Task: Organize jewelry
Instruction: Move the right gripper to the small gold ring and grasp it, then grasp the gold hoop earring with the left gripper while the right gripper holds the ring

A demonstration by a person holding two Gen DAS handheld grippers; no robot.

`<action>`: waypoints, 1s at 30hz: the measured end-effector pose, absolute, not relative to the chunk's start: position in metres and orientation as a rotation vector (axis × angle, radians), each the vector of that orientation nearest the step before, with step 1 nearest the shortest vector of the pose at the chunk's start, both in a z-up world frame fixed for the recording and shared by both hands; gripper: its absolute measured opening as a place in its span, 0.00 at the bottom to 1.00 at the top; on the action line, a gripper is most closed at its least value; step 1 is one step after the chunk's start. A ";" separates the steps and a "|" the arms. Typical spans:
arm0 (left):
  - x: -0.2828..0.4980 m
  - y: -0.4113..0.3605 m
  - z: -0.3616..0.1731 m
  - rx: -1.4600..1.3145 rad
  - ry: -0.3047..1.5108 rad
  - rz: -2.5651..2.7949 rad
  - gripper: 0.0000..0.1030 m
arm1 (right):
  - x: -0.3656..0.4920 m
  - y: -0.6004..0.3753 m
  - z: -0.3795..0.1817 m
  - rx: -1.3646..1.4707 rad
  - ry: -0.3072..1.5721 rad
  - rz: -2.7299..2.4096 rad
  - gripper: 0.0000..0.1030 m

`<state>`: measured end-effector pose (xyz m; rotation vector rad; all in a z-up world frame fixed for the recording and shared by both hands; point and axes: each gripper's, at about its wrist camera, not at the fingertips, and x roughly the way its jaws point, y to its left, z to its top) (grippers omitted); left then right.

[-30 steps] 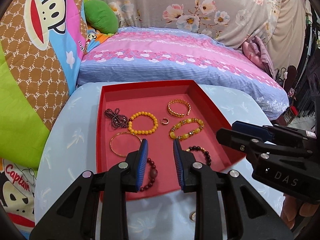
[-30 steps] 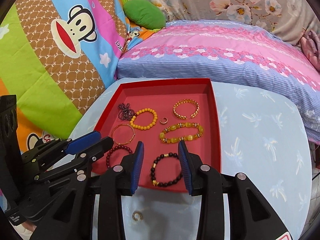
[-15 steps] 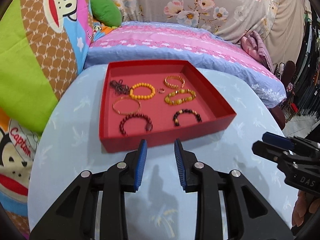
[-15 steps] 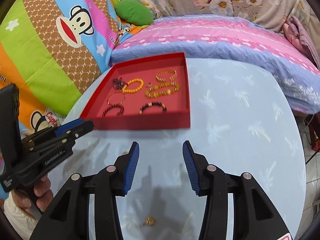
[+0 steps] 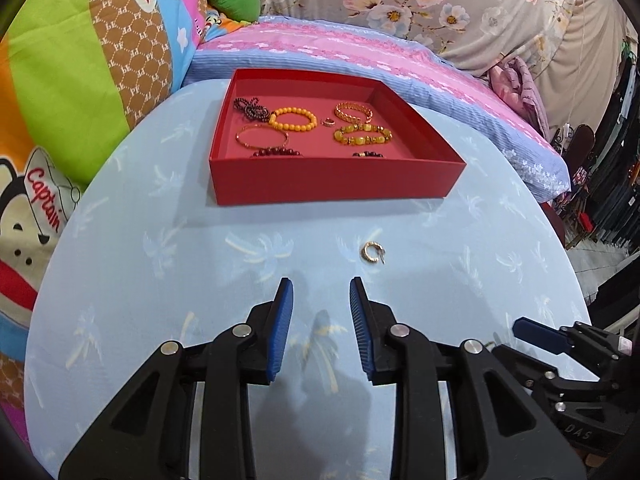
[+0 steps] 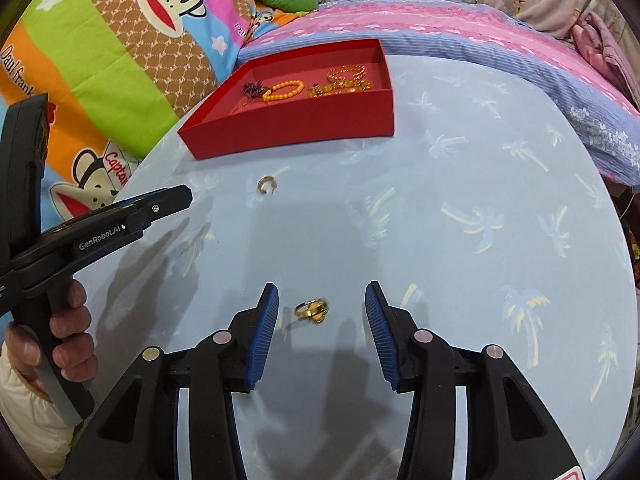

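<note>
A red tray (image 5: 336, 182) (image 6: 296, 124) holds several bracelets, among them a yellow bead bracelet (image 5: 292, 118) (image 6: 283, 91), and a small ring (image 5: 329, 122). A gold hoop earring (image 5: 373, 251) (image 6: 265, 184) lies on the light blue table between the tray and me. A gold ring (image 6: 312, 309) lies on the table between the open fingers of my right gripper (image 6: 319, 300). My left gripper (image 5: 321, 296) is open and empty, just short and left of the earring; it also shows in the right wrist view (image 6: 176, 196).
The round table (image 5: 160, 260) has a palm-print cover. Behind it lie a pink and blue striped mattress (image 5: 360, 52) and cartoon-print bedding (image 5: 80, 60) at the left. My right gripper shows at the lower right of the left wrist view (image 5: 532, 330).
Both grippers have pulled back from over the tray toward the table's near side. The earring and the gold ring have come into view in front of them.
</note>
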<state>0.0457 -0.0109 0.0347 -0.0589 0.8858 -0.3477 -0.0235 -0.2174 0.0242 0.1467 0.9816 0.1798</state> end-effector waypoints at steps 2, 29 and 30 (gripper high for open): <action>0.040 -0.012 0.032 -0.057 0.893 -0.351 0.27 | -0.023 -0.214 0.021 0.143 0.987 0.184 0.43; 0.073 -0.051 0.026 -0.020 0.913 -0.417 0.27 | 0.001 -0.234 0.024 0.200 0.970 0.158 0.02; 0.077 -0.055 0.025 -0.016 0.915 -0.417 0.27 | 0.002 -0.236 0.025 0.204 0.968 0.154 0.02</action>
